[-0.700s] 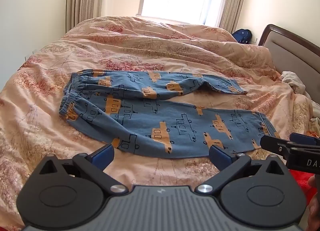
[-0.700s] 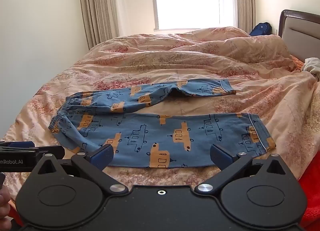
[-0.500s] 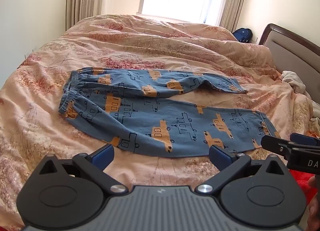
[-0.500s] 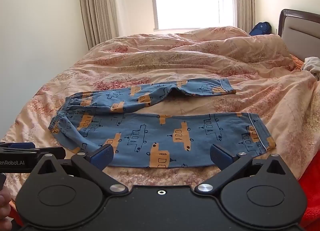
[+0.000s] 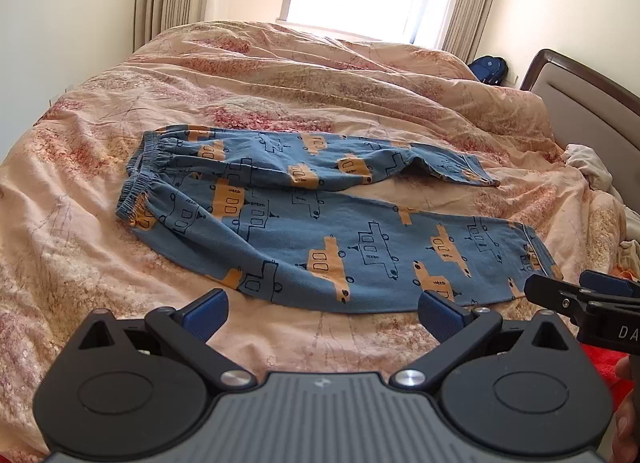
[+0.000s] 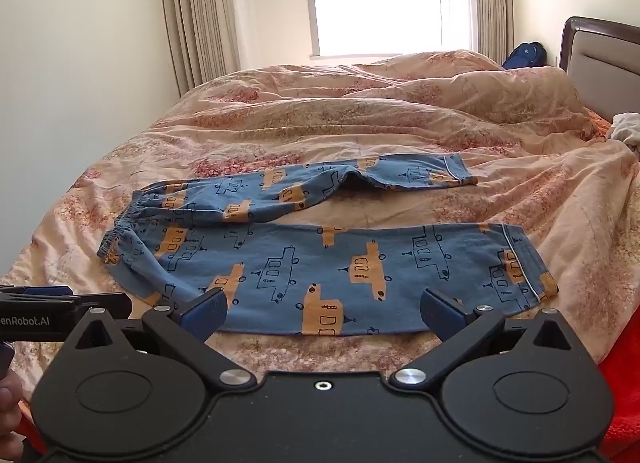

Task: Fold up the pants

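Pants point(image 5: 320, 231) are lying flat on the bedspread point(image 5: 280, 95) across the middle of the left wrist view, long axis running left to right, waistband at centre left and cuffs at centre right. The left gripper point(image 5: 320, 313) is hovering at the bottom of the frame, just short of the near leg's edge, jaws spread wide and holding nothing; the right gripper point(image 5: 580, 299) is poking in at the right edge near the cuff. In the right wrist view, the pants point(image 6: 332, 263) are sitting mid-frame, and the right gripper point(image 6: 324, 313) is gaping empty at the near hem. Judging by placement, each gripper is closer to its own end.
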Demonstrator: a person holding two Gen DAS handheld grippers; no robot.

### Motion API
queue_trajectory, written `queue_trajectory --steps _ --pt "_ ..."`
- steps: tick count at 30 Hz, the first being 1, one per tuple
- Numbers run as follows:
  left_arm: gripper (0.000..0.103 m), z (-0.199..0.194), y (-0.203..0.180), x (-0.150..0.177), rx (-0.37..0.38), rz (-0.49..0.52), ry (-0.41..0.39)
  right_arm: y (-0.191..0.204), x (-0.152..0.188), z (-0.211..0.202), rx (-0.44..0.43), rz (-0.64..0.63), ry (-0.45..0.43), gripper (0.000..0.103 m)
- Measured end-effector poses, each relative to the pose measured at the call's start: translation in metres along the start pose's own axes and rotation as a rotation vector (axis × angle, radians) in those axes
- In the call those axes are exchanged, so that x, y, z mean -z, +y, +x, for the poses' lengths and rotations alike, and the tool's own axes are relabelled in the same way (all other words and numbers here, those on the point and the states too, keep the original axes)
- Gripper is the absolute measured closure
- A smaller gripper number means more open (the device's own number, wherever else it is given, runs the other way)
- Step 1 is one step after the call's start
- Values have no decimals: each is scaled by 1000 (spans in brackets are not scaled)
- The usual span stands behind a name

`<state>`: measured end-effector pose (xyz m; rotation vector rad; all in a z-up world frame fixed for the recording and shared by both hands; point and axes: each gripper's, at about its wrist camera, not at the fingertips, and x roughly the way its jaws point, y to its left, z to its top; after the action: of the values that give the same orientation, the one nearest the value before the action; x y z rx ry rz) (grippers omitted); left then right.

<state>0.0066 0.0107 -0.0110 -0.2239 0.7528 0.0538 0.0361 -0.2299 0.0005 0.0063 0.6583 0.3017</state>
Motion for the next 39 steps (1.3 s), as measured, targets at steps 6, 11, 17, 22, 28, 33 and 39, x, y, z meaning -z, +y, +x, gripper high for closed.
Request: queue_trajectory --steps 6,11,17,22,28,33,39 --pt "0 7 6 1 25 15 -2 1 1 3 -8 0 3 0" --pt "0 26 52 0 7 -50 11 6 6 6 -42 -18 -6 0" --pt "0 56 104 -17 -169 26 18 32 18 21 -97 -119 -13 0" --pt "0 85 164 -37 -147 -15 29 87 28 44 -157 -290 -42 1" --pt "6 120 209 -48 -49 -44 77 163 39 79 -224 -541 -111 12" --pt "20 142 223 -52 17 -58 103 200 45 110 -270 -637 -114 17" --pt "48 156 228 -58 44 -54 101 210 51 139 -299 -635 -63 30"
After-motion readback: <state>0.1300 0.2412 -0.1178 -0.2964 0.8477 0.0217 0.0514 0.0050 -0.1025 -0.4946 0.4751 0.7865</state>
